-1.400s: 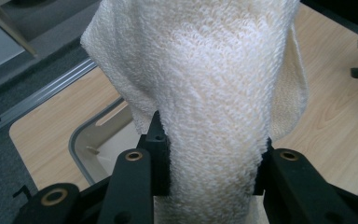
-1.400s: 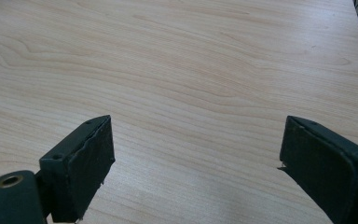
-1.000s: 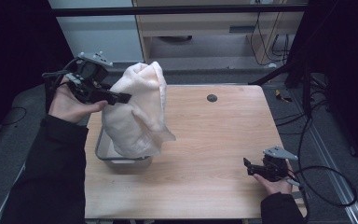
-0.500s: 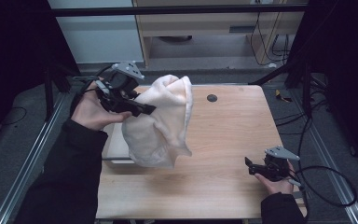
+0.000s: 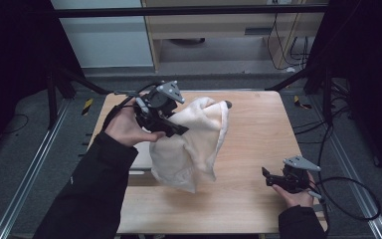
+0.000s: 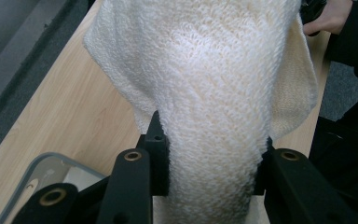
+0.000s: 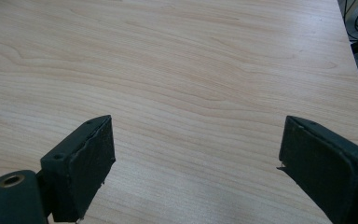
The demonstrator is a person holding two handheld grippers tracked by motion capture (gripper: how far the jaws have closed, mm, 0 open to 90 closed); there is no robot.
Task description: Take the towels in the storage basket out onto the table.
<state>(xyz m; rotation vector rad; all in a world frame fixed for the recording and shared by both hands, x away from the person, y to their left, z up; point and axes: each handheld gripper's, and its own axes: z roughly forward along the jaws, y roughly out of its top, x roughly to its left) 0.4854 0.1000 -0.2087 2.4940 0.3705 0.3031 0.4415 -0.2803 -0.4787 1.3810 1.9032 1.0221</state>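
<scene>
I am holding a cream towel (image 5: 191, 144) in the left gripper (image 5: 171, 127), whose jaws are clamped on a thick bunch of it; in the left gripper view the cloth (image 6: 209, 93) is bulging out between them. The towel is hanging in the air over the left half of the table (image 5: 258, 129), its lower folds dangling just above the wood. The right gripper (image 5: 269, 178) is resting low near the table's right front corner, well apart from the towel, with its jaws spread wide and nothing between them (image 7: 191, 158).

What I am worrying about is the grip. It is taking a fat wad, not an edge, so I judge the towel could be slipping out under its own weight if I am swinging it fast. The hanging tail could also be dragging across the table and snagging on the clear bin (image 6: 37, 182) that is sitting at the left edge beneath my hand. Setting it down bunched like this would probably be leaving it in a heap.

The table is pale wood, bare on the right side, with a small dark spot (image 5: 228, 104) peeking out behind the towel. Around it the room is dim: grey floor, metal rails (image 5: 35, 164) on the left, cables (image 5: 348, 194) trailing on the right, and a pale cabinet (image 5: 219, 30) at the back.
</scene>
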